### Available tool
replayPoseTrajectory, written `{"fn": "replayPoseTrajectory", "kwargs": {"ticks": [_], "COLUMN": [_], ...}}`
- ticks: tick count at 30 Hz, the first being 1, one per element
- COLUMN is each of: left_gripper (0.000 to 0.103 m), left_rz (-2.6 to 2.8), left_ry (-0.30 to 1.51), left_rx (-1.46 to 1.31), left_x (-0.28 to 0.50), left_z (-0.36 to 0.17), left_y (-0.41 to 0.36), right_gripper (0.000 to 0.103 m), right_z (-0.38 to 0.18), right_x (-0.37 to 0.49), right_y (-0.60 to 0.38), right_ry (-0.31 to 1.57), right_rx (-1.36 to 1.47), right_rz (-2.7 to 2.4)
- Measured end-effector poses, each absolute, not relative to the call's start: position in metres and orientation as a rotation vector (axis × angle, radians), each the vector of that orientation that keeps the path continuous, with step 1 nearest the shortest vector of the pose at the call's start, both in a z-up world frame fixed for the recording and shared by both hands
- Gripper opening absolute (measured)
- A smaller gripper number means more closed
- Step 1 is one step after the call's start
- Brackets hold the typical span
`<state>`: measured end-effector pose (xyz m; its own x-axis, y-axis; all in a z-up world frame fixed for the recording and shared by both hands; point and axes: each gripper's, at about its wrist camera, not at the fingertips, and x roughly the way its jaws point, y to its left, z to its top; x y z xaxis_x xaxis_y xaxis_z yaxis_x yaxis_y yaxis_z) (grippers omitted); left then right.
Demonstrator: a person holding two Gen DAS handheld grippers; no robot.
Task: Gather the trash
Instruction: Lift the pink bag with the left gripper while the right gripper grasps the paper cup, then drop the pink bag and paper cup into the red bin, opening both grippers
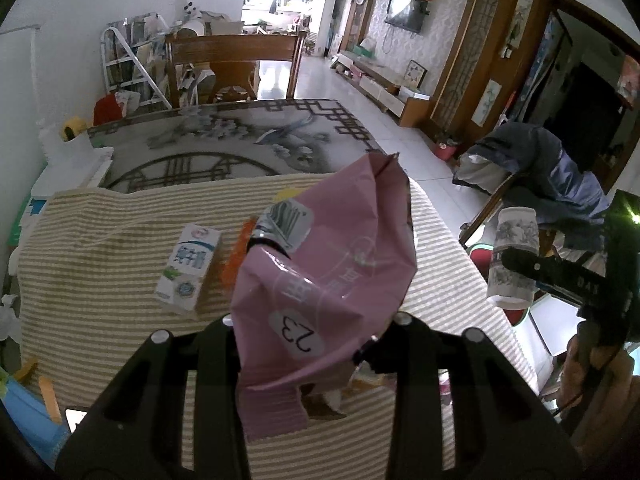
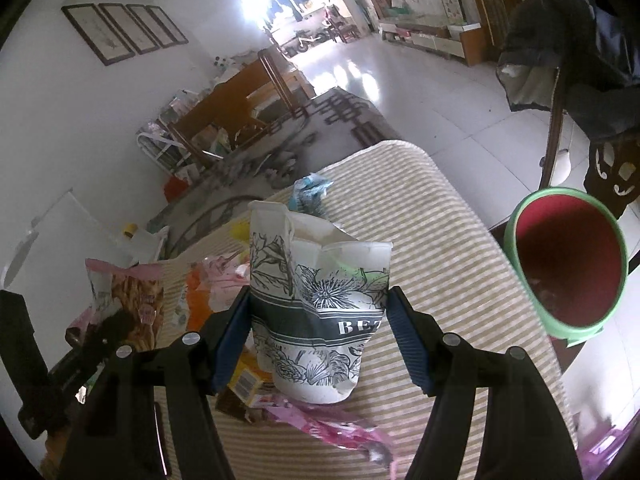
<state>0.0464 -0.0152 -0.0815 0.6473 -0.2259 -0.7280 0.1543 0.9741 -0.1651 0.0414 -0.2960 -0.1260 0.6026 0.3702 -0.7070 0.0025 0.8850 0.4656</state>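
My left gripper [image 1: 314, 326] is shut on a pink snack bag [image 1: 328, 264] marked 23 and holds it above the striped tablecloth [image 1: 100, 248]. My right gripper [image 2: 318, 312] is shut on a crumpled white paper cup with black flower print [image 2: 320, 300], held above the table's right side. That cup and the right gripper also show in the left wrist view [image 1: 512, 256] at the right. A red bin with a green rim [image 2: 568, 268] stands on the floor just right of the table. A small milk carton [image 1: 188, 268] lies on the cloth.
Other scraps lie on the cloth: an orange wrapper [image 2: 196, 296], a pink wrapper [image 2: 332, 428], a yellow box [image 2: 248, 384] and a blue-white crumpled wrapper [image 2: 312, 192]. A chair draped with dark clothes [image 1: 552, 172] stands right of the table. A wooden chair [image 1: 236, 64] stands at the far end.
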Motion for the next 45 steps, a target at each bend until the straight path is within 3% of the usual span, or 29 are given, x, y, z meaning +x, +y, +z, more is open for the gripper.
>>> {"fn": "replayPoseTrajectory", "kwargs": {"ticks": [20, 31, 45], "left_gripper": [0.034, 0.034, 0.035], "left_rz": [-0.235, -0.431, -0.648], "left_ry": [0.88, 0.901, 1.039], "left_rx": [-0.097, -0.031, -0.004], "left_x": [0.077, 0.101, 0.132], "left_z": [-0.091, -0.096, -0.141], "left_y": [-0.121, -0.236, -0.368], "right_gripper": [0.065, 0.066, 0.066], "right_z": [-0.136, -0.148, -0.178], "right_x": [0.074, 0.066, 0.054], "right_y": [-0.395, -0.493, -0.581], "right_ry": [0.924, 0.9, 0.928], "right_rx": [0.462, 0.55, 0.636], "right_rz": [0.219, 0.081, -0.055]}}
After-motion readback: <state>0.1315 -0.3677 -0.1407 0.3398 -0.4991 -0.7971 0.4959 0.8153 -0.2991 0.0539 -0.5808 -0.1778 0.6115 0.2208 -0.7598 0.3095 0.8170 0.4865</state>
